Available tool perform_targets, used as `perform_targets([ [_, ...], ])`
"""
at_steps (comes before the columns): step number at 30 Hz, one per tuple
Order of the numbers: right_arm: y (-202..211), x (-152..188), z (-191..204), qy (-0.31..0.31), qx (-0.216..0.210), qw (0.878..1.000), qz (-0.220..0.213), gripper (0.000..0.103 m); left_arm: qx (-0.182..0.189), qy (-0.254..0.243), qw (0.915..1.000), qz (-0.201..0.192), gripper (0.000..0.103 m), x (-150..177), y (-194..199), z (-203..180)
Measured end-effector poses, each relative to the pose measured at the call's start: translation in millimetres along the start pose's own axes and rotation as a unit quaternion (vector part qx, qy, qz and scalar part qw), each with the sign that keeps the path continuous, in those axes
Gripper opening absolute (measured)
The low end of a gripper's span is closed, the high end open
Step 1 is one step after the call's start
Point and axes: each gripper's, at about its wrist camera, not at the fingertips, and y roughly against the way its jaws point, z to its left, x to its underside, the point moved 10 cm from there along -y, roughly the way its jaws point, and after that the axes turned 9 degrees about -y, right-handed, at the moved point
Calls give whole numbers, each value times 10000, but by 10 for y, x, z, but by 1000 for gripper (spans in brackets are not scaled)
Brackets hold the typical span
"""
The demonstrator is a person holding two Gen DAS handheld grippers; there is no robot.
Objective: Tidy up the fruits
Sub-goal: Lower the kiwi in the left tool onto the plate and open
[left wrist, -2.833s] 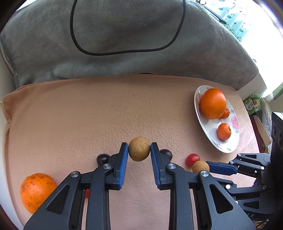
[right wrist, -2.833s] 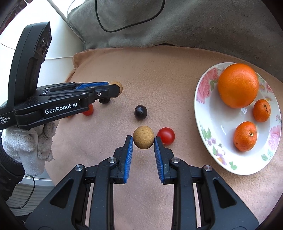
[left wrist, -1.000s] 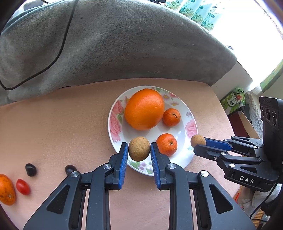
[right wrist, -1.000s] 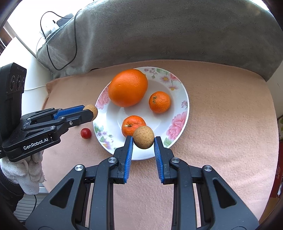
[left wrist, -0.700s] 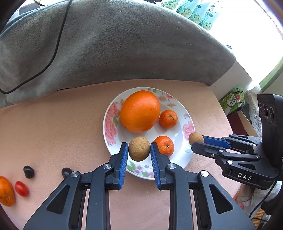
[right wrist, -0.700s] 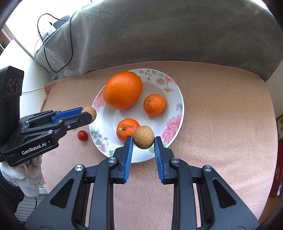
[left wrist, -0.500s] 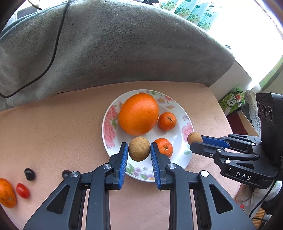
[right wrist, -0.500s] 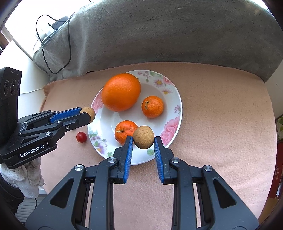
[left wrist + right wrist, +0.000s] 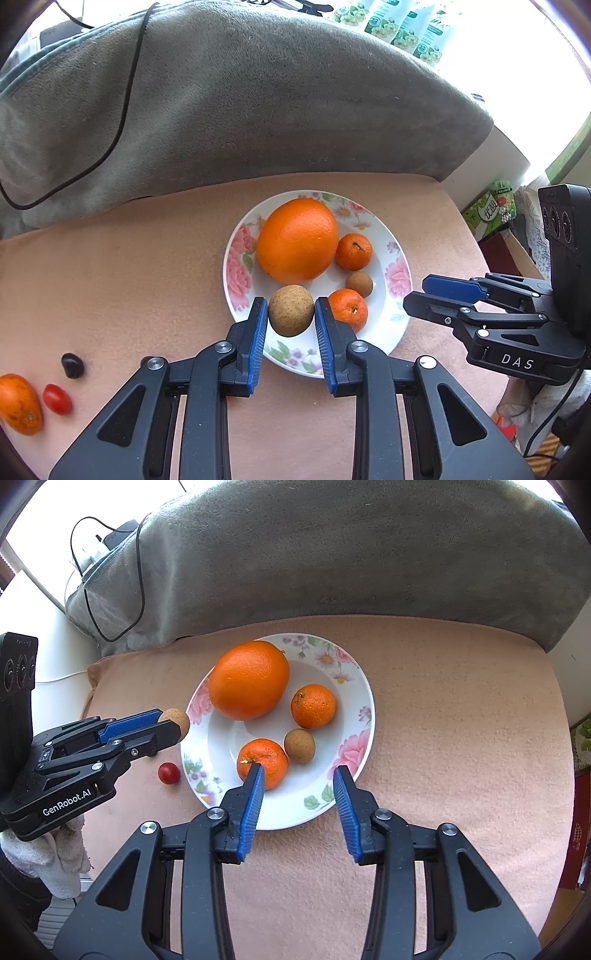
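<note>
Over the plate (image 9: 364, 716), right jaws just opened, empty above the dropped longan (image 9: 299, 745); left jaws clamp another longan (image 9: 290, 310).

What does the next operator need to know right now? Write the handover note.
Left gripper: shut on a brown longan, held over the near rim of the floral plate.
Right gripper: jaws have just been opening, nothing between them; its released longan now lies on the plate.
On the plate: large orange, two mandarins, the released longan.
Off the plate, on the pink cloth: cherry tomato, dark fruit, orange fruit.
Done: one longan delivered.
Left: drop the left longan, then probably fetch the loose fruits.
</note>
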Motion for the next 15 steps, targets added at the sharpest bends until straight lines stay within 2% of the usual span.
perform_targets([
  [7,6,9,16,-20,39,10000,-6,42,-79,-46,9999,-117,48,-26,63,4],
  [8,8,9,11,-30,67,10000,-16,53,-94,-47,9999,-123,50,-28,71,11],
  [10,34,-4,-4,-78,113,9998,-114,70,-124,-40,9998,-134,53,-28,77,18],
  [13,45,-15,-28,-178,132,9996,-147,70,-137,-37,9998,-151,55,-24,87,26],
  [15,37,-19,-43,-250,125,9995,-133,70,-170,-31,9997,-161,61,-16,98,35],
])
